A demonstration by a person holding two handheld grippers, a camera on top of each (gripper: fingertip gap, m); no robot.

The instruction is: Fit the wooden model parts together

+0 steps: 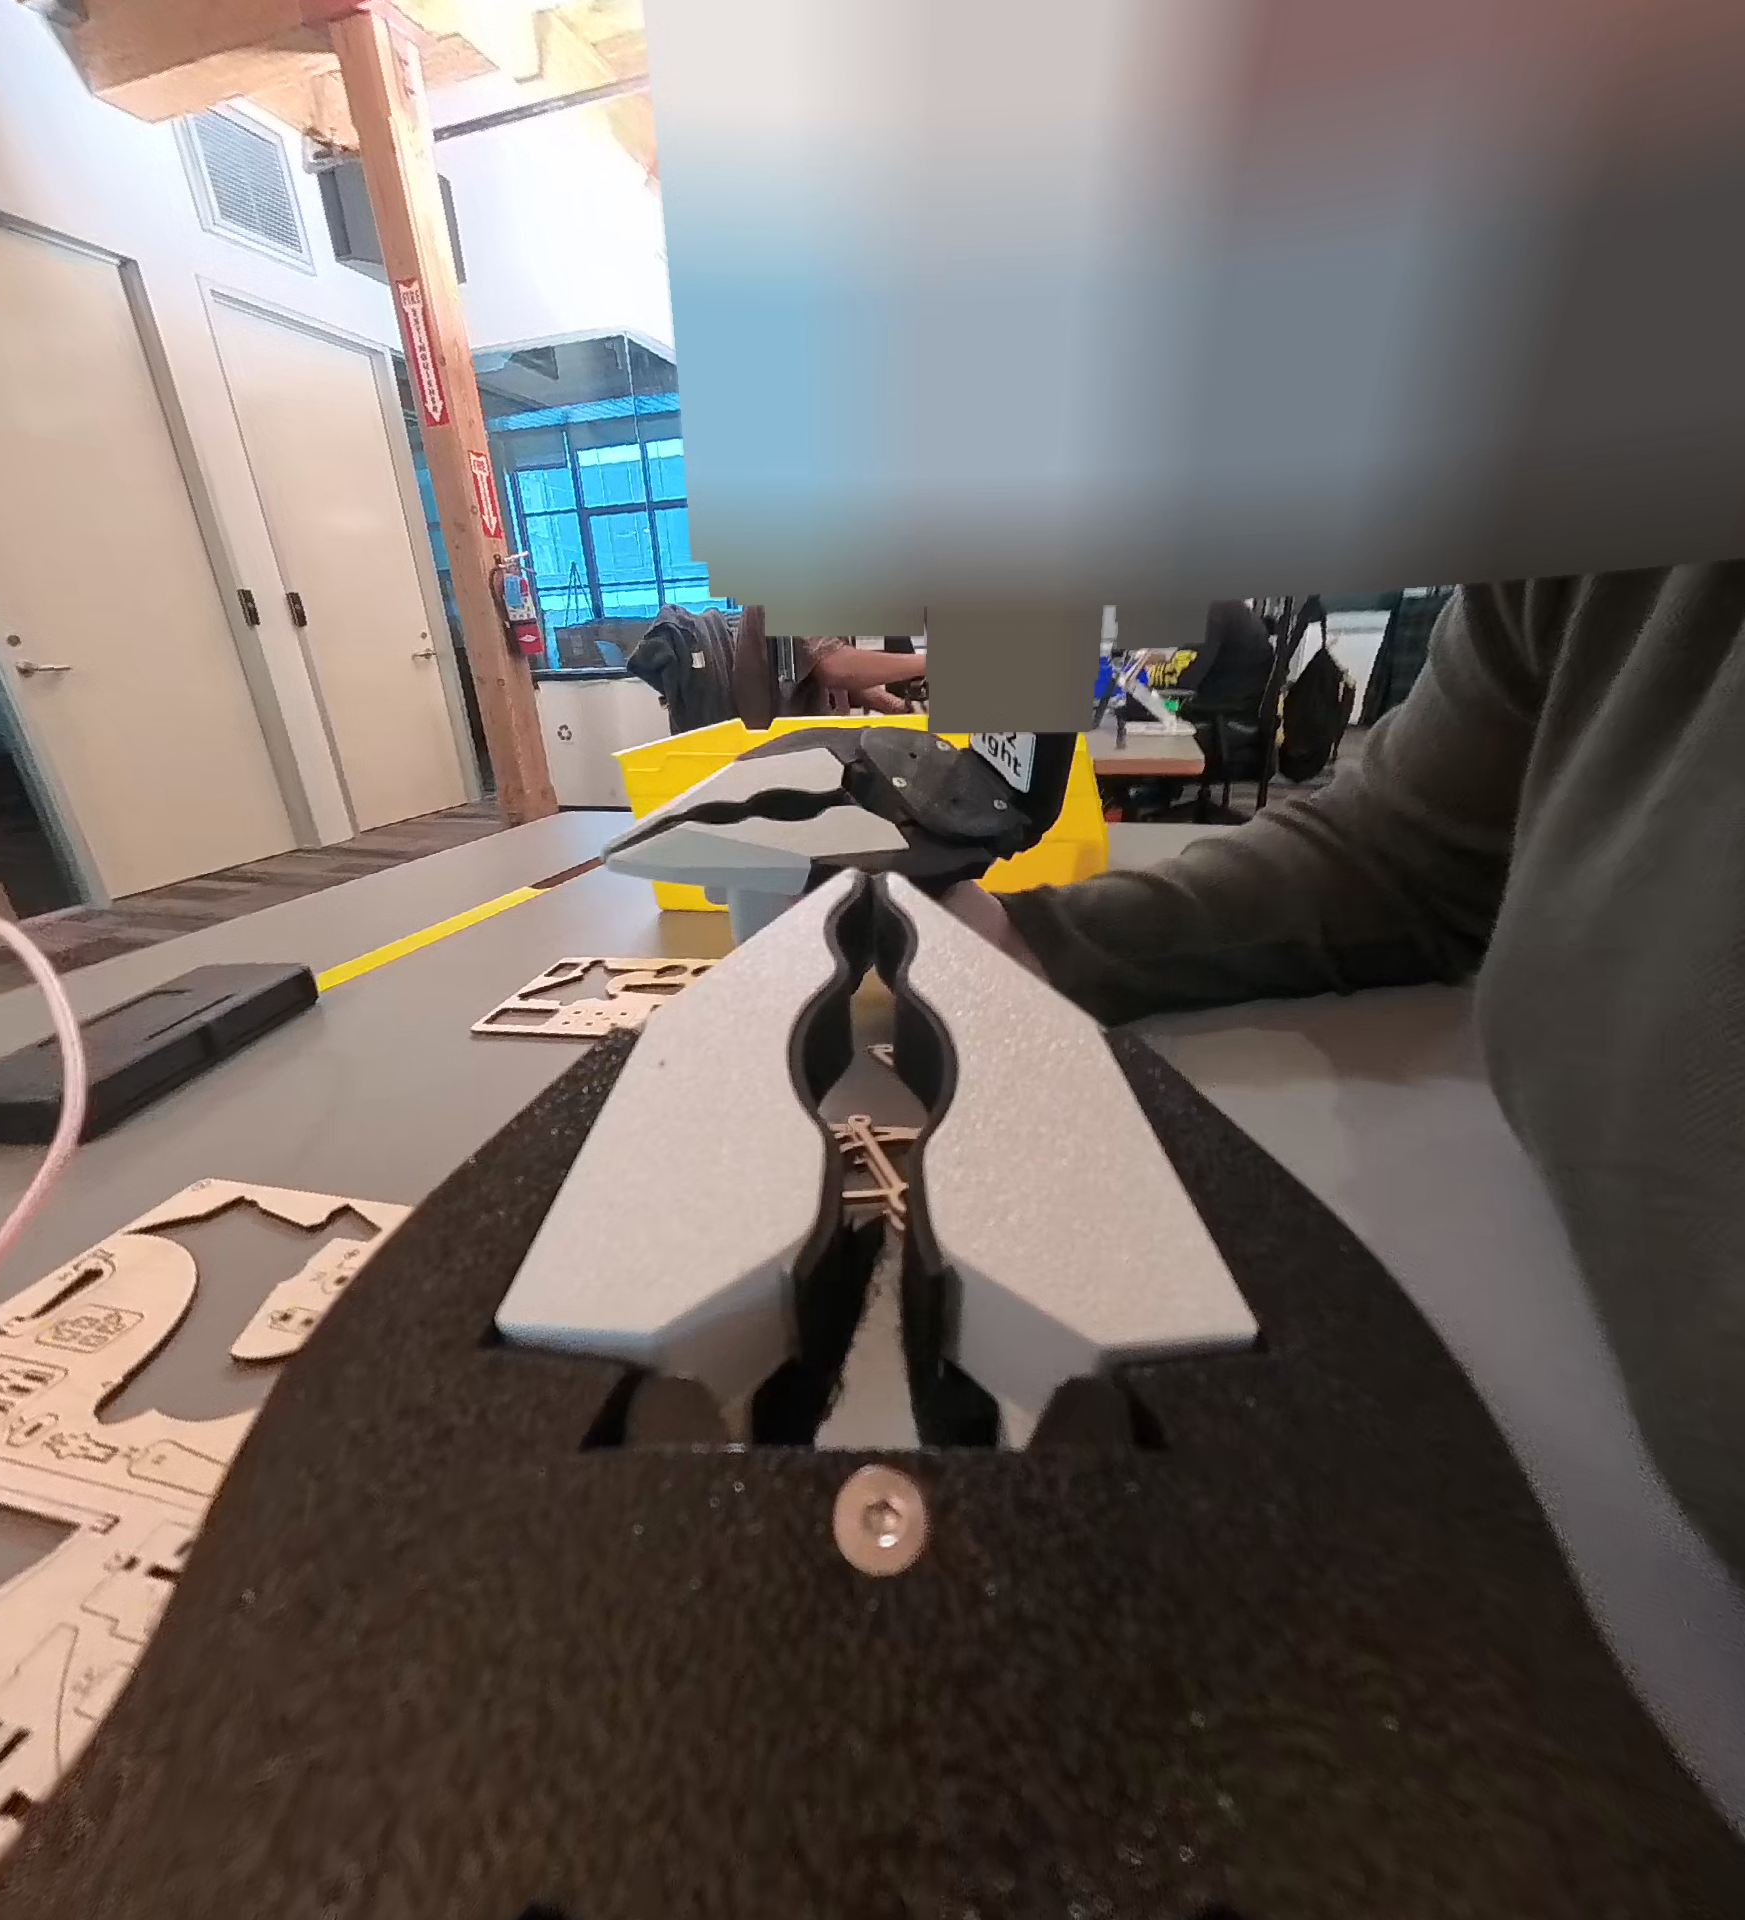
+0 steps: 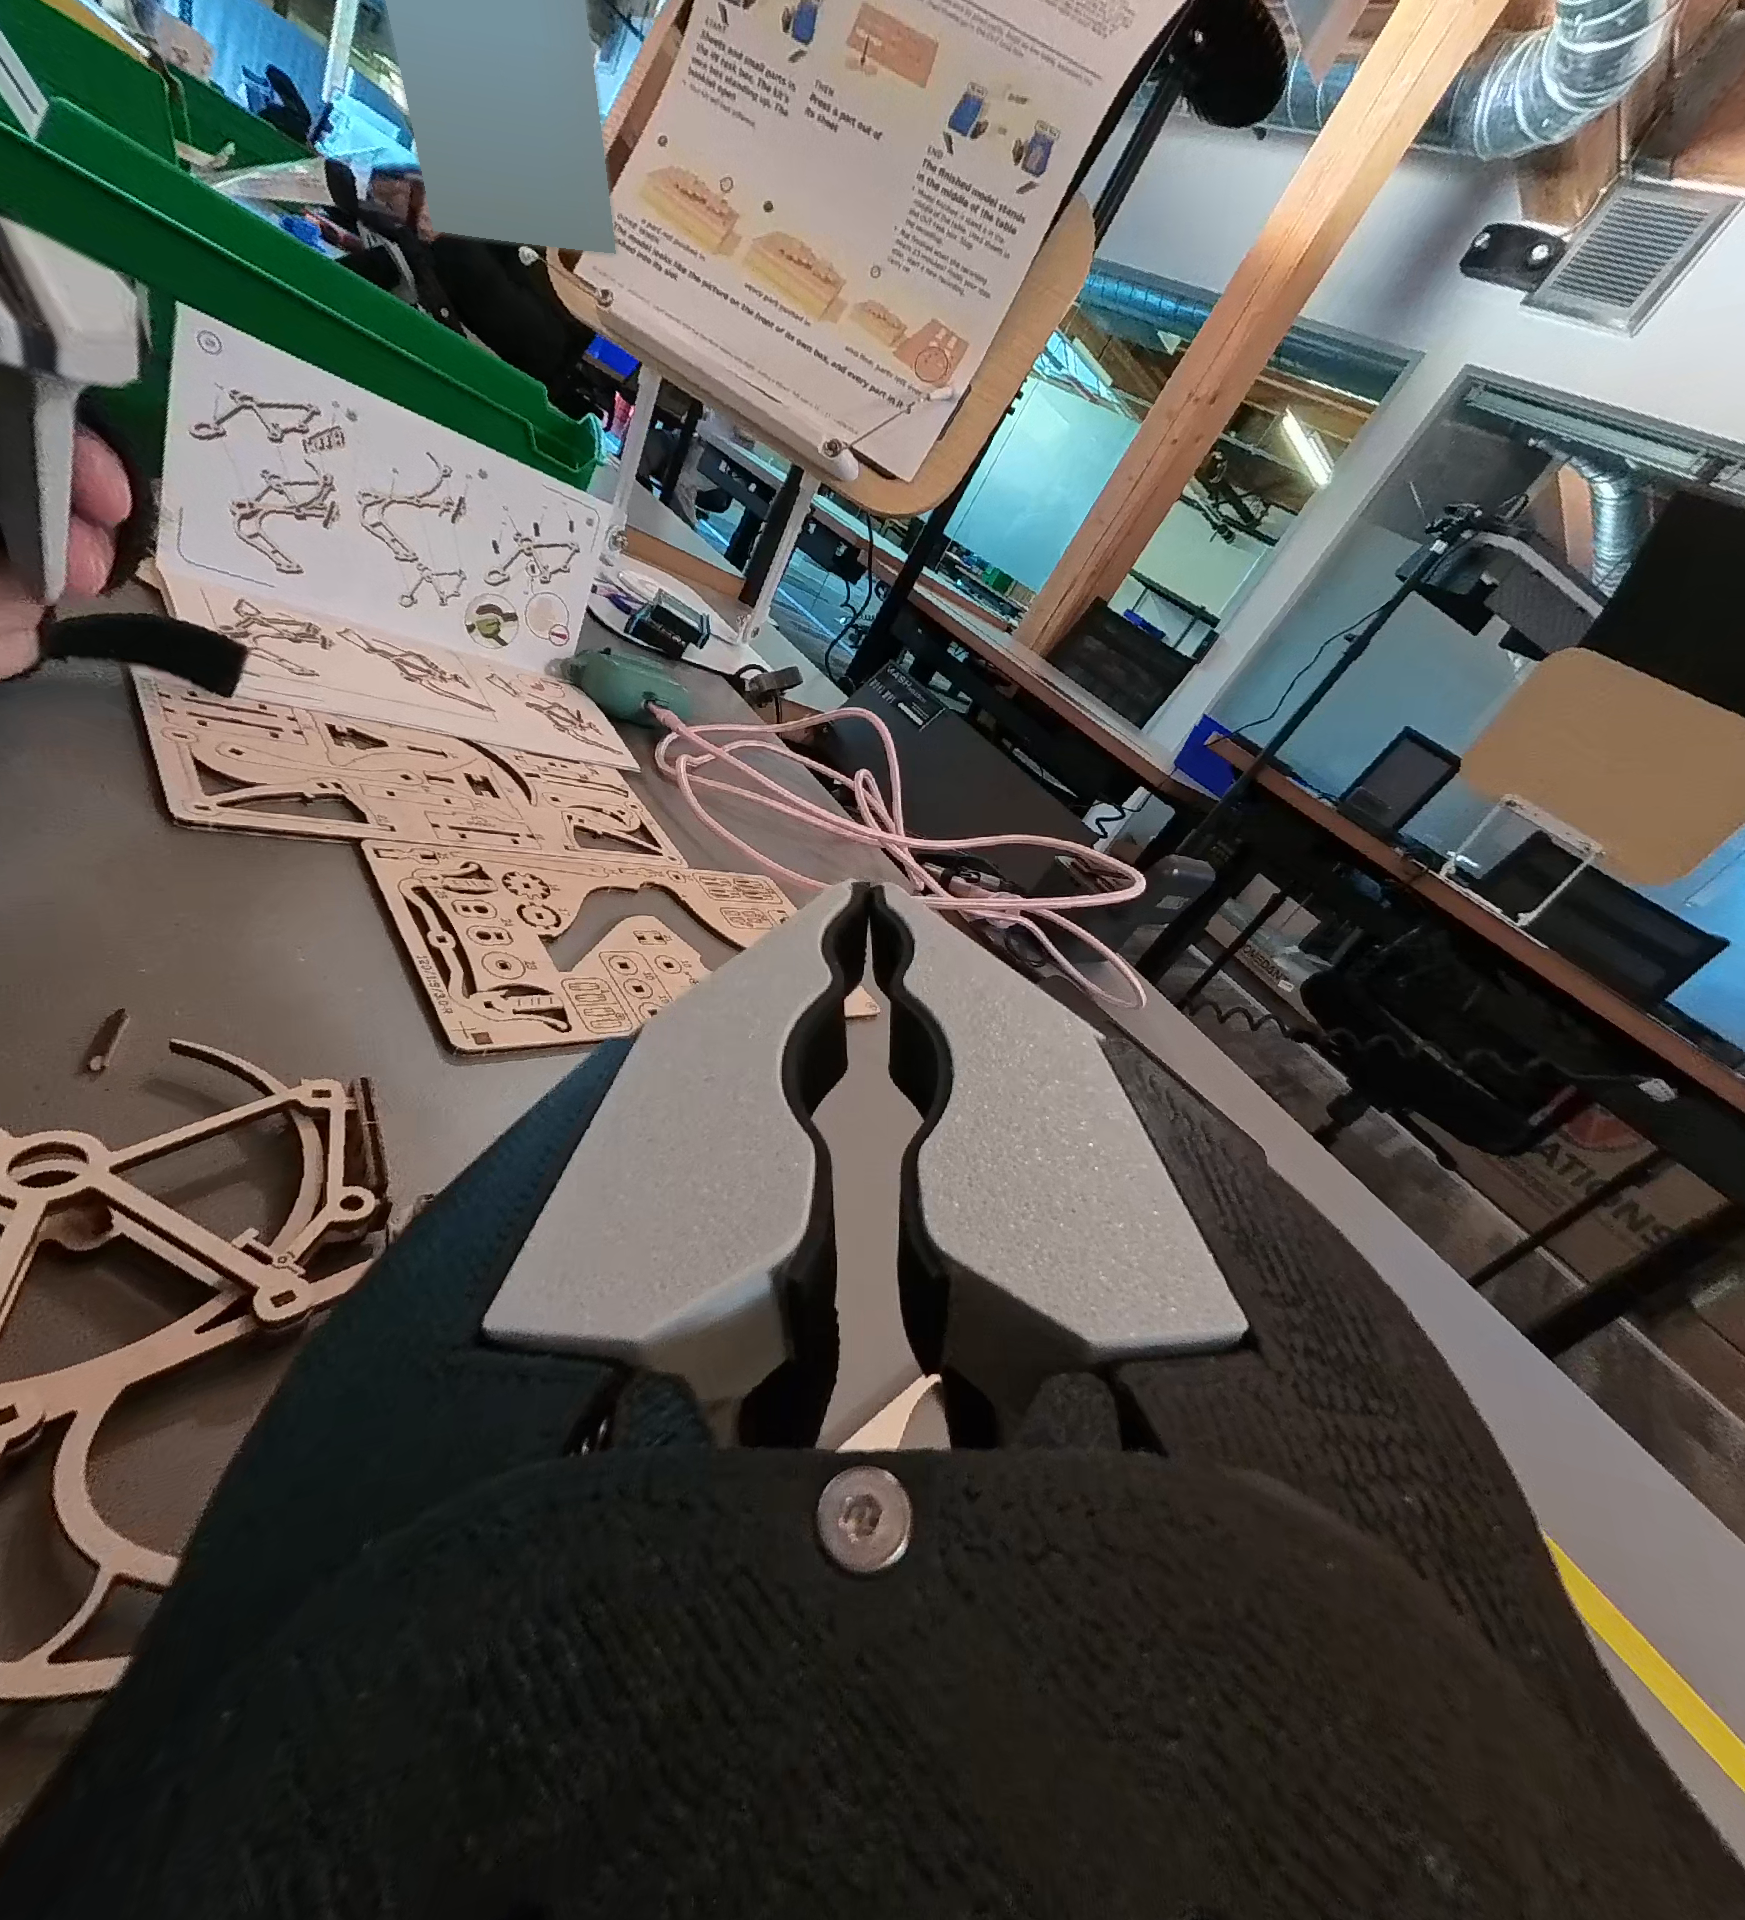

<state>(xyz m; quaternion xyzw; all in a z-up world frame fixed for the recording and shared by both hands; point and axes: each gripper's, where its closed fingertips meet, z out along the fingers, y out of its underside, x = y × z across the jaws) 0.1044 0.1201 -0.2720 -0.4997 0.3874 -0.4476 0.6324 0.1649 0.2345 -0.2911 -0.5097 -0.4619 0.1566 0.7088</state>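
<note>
A partly built wooden model [image 2: 151, 1247], an open frame of struts, rings and an arc, lies flat on the grey table left of my right gripper [image 2: 866, 904]. That gripper is shut and holds nothing. It also shows in the left wrist view [image 1: 624, 847], hovering above the table by the yellow bin. My left gripper [image 1: 866, 894] is shut at the tips. A small wooden piece [image 1: 873, 1174] shows in the gap between its pads. I cannot tell whether it is pinched or lies behind. Cut-out wooden sheets [image 2: 535, 935] [image 1: 68, 1403] lie nearby.
An open instruction booklet [image 2: 380, 499] leans on a green bin [image 2: 224, 239]. A yellow bin [image 1: 660, 790], a black box [image 1: 120, 1039], a pink cable [image 2: 899, 831] and a small dark stick [image 2: 105, 1039] are on the table. A sleeved arm [image 1: 1367, 883] rests at the right. One gripper's finger ends stand about 15 cm off the other's.
</note>
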